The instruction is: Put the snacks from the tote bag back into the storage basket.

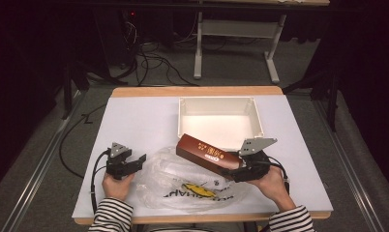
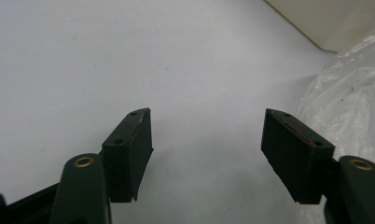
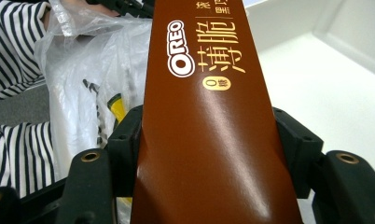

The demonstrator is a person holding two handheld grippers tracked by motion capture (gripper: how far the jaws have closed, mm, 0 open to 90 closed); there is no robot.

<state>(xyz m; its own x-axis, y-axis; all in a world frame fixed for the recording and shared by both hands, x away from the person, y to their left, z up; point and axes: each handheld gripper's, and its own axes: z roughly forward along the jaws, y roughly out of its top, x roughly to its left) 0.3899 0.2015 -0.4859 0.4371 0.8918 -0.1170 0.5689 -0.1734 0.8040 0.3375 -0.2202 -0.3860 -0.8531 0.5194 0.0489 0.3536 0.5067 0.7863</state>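
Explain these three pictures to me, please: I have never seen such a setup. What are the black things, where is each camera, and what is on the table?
A person in striped sleeves holds hand-held tongs in each hand; no robot arm is involved. One camera looks down from above the person's side. The other two ride on the tongs and look along their black jaws.

On the white table lie a crumpled clear plastic bag and, farther back, an open white bin.

The right tongs are clamped on a long brown Oreo box, its far end raised over the bin's near edge. The left tongs stand open with nothing between them, beside the bag.
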